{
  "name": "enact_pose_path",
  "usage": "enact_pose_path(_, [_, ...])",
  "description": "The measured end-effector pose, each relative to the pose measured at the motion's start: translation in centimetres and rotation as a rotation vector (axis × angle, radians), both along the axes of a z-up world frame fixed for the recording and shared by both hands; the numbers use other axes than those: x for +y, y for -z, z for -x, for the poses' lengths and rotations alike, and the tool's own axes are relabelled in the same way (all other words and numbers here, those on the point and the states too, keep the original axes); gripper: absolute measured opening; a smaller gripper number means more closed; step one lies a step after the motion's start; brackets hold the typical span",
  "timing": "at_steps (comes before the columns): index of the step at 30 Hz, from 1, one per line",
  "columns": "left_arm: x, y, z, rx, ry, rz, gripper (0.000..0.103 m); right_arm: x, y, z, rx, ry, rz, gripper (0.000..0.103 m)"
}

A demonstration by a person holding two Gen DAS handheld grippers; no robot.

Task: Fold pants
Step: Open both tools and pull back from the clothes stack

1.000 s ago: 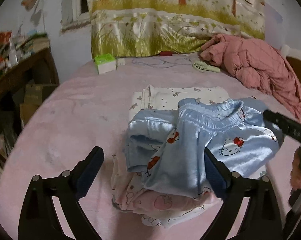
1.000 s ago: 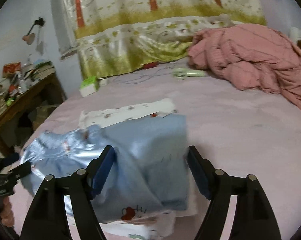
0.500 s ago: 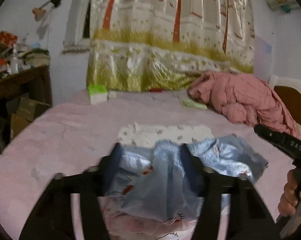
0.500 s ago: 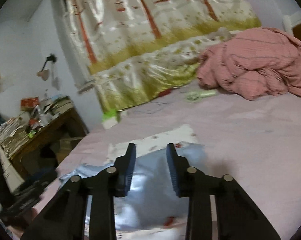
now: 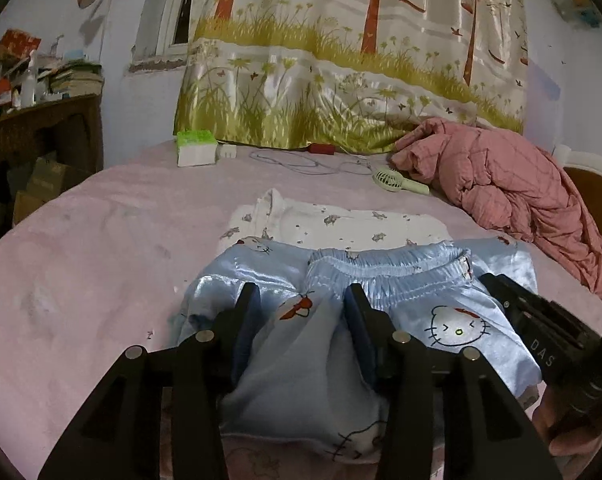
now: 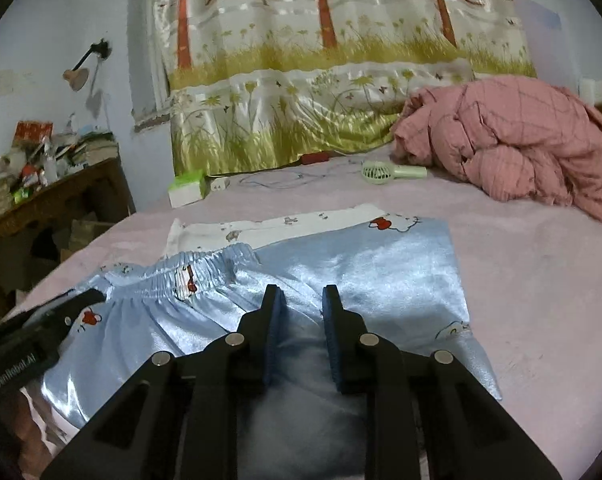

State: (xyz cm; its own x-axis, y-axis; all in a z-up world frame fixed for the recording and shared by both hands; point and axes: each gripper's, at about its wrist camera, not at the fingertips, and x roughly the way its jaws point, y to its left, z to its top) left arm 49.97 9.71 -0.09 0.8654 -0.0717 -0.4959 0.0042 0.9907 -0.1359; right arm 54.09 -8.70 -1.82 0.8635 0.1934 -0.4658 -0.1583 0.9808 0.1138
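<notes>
Fingers of both grippers part-closed pinching one blue pants, lower centre, one white garment behind, bed.

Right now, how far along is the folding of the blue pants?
Partly done: the blue pants lie doubled over on the bed, waistband across the middle. In hand: the left gripper and right gripper each close on a bunch of cloth. Left: another fold and smoothing flat.

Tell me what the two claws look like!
Both are black plastic. The left claw and right claw each have two flat fingers with dark blue pads, silver round screws and triangle-shaped holes. White letters are printed on their bodies.
</notes>
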Motion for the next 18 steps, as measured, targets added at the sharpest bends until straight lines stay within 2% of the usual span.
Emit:
enact_pose_path(3, [-0.6,-0.8,0.8,-0.02,-0.011,-0.025,0.045,0.0,-0.4,0.3,-0.007,-0.003,0.007,0.023])
enact_pose_path(5, [-0.7,-1.6,1.6,-0.044,0.001,-0.018,0.058,-0.3,-1.3,0.9,-0.018,-0.013,-0.013,0.023])
enact_pose_path(6, [-0.8,-2.0,2.0,-0.055,0.003,-0.03,0.059,-0.4,-1.9,1.3,-0.033,-0.02,-0.025,0.023])
enact_pose_path(10, [-2.4,-3.4,4.4,-0.135,-0.007,-0.157,0.059,-1.1,-4.8,3.5,-0.127,0.018,-0.026,0.023])
enact_pose_path(13, [-3.5,-4.9,6.5,-0.217,-0.002,-0.197,0.061,-1.8,-5.7,4.9,-0.142,0.009,-0.046,0.023])
enact_pose_path(15, [-3.9,-5.5,8.3,-0.22,-0.023,-0.214,0.062,-2.4,-6.0,5.8,-0.134,0.001,-0.063,0.023])
enact_pose_path(16, [-4.1,-5.9,9.3,-0.226,-0.023,-0.228,0.062,-2.9,-6.2,6.3,-0.119,-0.016,-0.085,0.026])
enact_pose_path(17, [-4.4,-6.6,10.6,-0.25,-0.022,-0.248,0.063,-3.5,-6.5,6.9,-0.105,-0.036,-0.115,0.036])
enact_pose_path(18, [-4.5,-7.4,12.0,-0.28,-0.033,-0.258,0.065,-4.1,-6.9,7.7,-0.107,-0.035,-0.13,0.053])
